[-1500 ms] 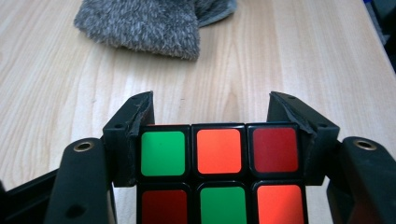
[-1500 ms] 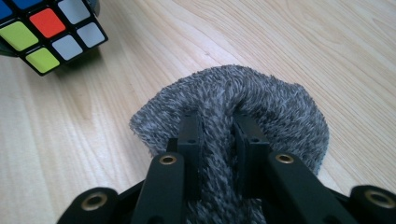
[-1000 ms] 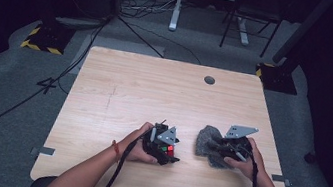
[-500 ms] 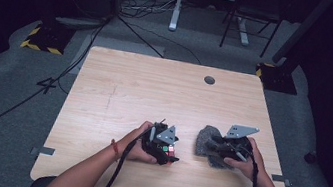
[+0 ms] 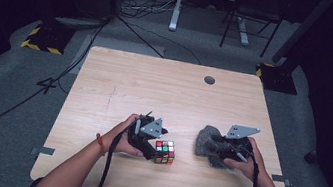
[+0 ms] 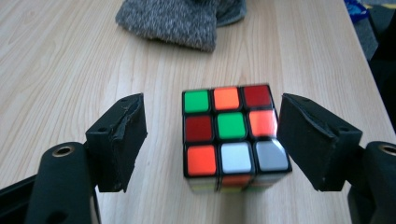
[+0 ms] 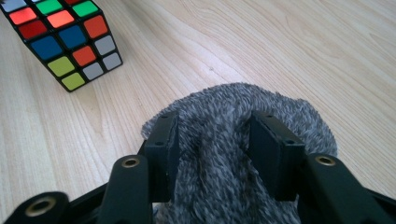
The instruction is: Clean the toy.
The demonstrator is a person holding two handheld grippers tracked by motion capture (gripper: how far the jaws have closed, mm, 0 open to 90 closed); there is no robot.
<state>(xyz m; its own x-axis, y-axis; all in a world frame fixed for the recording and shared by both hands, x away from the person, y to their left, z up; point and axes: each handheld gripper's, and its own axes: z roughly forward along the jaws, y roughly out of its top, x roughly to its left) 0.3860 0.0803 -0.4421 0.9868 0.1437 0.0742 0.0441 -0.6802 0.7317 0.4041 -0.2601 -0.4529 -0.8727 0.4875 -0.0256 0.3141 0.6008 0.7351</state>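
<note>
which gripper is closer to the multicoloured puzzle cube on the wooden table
Left. The left gripper straddles the multicoloured puzzle cube, jaws open either side. The right gripper sits apart, clamped on the grey fuzzy cloth.

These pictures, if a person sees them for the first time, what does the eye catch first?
Most likely the colour cube, the one bright thing on the pale wooden table; it sits near the person's edge between the open jaws of the left gripper, a gap showing on its left side. Next, the grey fuzzy cloth to its right, which the right gripper pinches in a bunch.
</note>
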